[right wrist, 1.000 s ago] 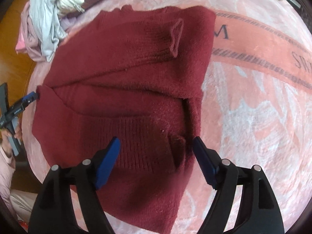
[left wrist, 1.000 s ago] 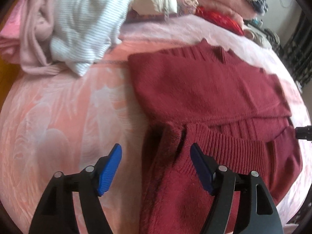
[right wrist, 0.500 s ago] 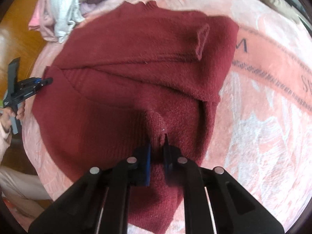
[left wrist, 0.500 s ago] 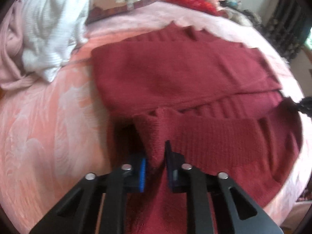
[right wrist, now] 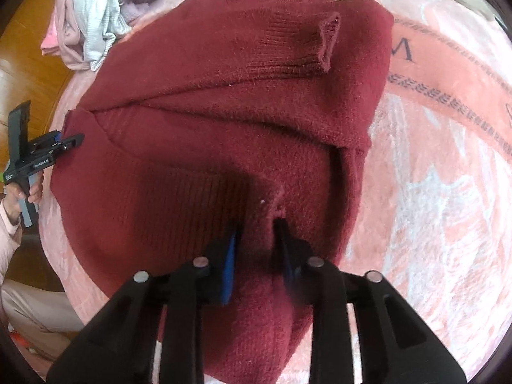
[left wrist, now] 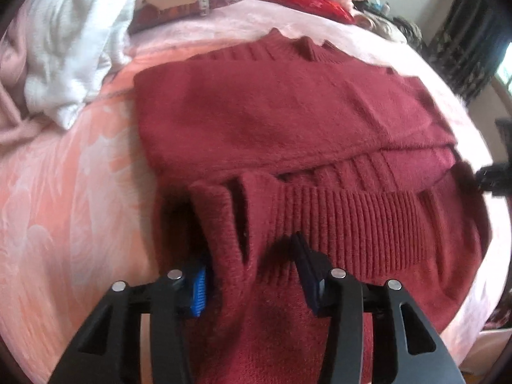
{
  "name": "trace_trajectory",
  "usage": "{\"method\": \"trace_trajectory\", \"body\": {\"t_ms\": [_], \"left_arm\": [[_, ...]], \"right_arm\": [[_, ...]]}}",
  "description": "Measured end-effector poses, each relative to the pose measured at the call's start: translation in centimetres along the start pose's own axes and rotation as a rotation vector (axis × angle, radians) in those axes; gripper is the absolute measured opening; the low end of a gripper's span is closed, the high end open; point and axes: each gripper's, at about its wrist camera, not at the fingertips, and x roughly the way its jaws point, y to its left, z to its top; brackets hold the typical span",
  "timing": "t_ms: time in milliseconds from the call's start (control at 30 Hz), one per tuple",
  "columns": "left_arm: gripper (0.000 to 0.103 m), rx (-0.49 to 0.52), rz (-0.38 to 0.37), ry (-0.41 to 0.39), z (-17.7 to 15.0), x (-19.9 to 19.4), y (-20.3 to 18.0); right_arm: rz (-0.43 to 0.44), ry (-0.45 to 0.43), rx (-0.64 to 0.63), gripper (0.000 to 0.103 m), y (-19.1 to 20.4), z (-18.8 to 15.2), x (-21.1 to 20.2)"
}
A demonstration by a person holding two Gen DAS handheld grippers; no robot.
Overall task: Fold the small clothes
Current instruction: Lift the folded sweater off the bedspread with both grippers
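A dark red knit sweater (right wrist: 224, 121) lies spread on a pink patterned blanket (right wrist: 432, 192), filling the centre of both views. Its sleeves are already folded across the body, one cuff (right wrist: 326, 41) resting near the upper right of my right view. My right gripper (right wrist: 256, 246) is pressed together, pinching a ridge of the hem. My left gripper (left wrist: 249, 268) has just been opening: its jaws stand partly apart with a bunched fold of the hem between them. The bottom-to-collar fold appears still to come. Unfolded clothes (left wrist: 70, 48) wait at upper left.
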Motion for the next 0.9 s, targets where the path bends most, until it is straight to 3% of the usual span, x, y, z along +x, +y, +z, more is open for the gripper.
{"method": "trace_trajectory", "body": {"t_ms": [33, 133, 167, 300, 433, 633, 900], "left_arm": [[0.035, 0.022, 0.009, 0.001, -0.1, 0.1, -0.4], [0.017, 0.025, -0.016, 0.006, -0.2, -0.1, -0.7], [0.015, 0.019, -0.025, 0.004, -0.2, -0.3, -0.6], [0.012, -0.042, -0.060, -0.028, 0.0, -1.5, 0.5], [0.012, -0.093, -0.136, -0.106, 0.6, -3.8, 1.5], [0.012, -0.113, -0.189, -0.233, 1.9, -7.2, 1.4], [0.012, -0.190, -0.150, -0.354, 4.6, -9.6, 3.0]], "right_arm": [[0.015, -0.004, 0.004, 0.008, 0.0, 0.0, -0.2], [0.034, -0.025, 0.011, 0.007, -0.3, -0.4, -1.1], [0.038, -0.034, 0.011, 0.007, -0.3, -0.5, -1.4], [0.085, -0.100, 0.041, 0.006, -0.9, -0.4, -3.6], [0.118, -0.162, 0.041, 0.006, -1.1, -0.6, -6.1], [0.138, -0.248, 0.056, 0.006, -2.1, -0.6, -9.2], [0.115, -0.370, 0.097, 0.006, -3.1, 3.0, -12.3]]}}
